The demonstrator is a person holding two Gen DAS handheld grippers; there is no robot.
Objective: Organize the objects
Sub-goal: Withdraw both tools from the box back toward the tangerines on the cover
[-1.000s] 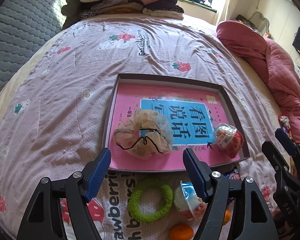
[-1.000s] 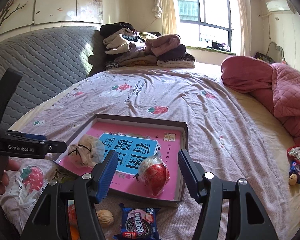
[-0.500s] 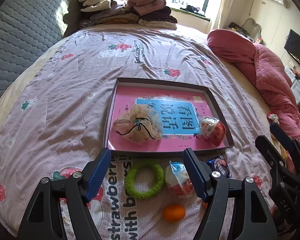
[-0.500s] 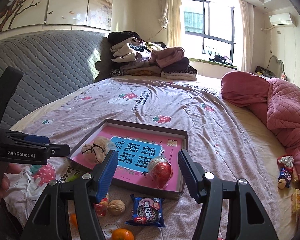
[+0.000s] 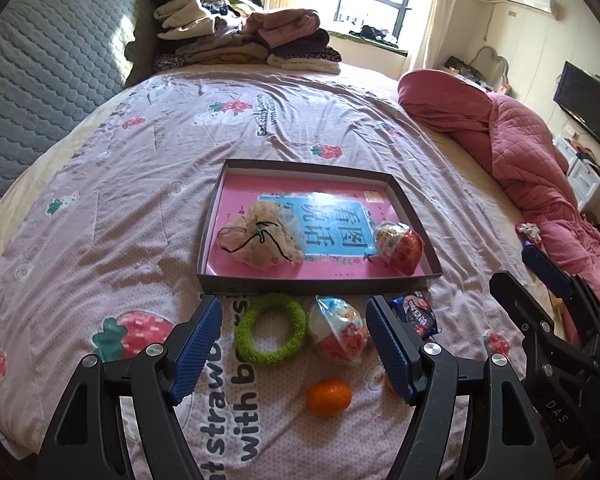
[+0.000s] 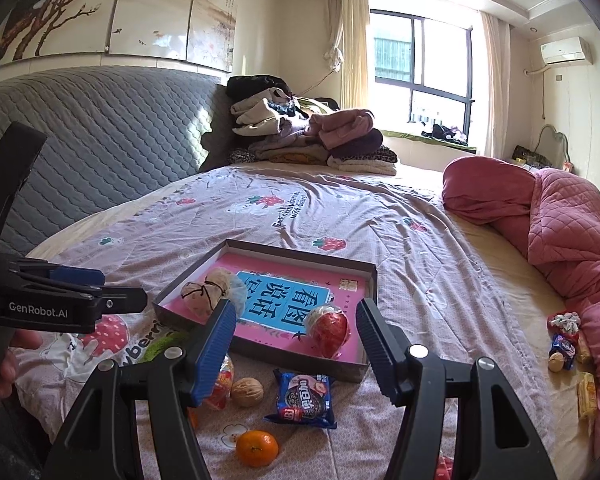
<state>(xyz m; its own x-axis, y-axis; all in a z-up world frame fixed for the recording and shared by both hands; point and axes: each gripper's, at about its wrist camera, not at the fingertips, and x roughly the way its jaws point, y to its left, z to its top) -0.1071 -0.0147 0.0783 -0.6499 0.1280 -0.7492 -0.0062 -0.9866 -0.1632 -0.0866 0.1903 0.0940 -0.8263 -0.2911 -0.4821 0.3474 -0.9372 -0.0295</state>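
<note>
A shallow dark-rimmed cardboard box lid with a pink and blue printed bottom [image 5: 319, 285] is seen lying on the strawberry-patterned mauve bedsheet [image 5: 112, 208]. Inside it, a beige drawstring cloth pouch [image 5: 260, 236] is placed at its left end and a red foil-wrapped egg-shaped toy [image 5: 400, 246] at its right end.

Just in front of the lid's near wall, a fuzzy green ring [image 5: 271, 329] is laid, with a second egg-shaped toy in clear and orange wrapping [image 5: 338, 332] beside it and a blue cookie packet [image 6: 305, 400] to the right of that. A brown walnut [image 6: 247, 391] is found near the packet, and a small orange tangerine [image 5: 329, 397] farther out from the lid.

The left gripper [image 5: 296, 350] is held released above the ring and the wrapped egg, nothing being pressed by its blue pads. The right gripper [image 6: 296, 346] is likewise spread wide and empty, pointed over the lid's near right corner.
</note>
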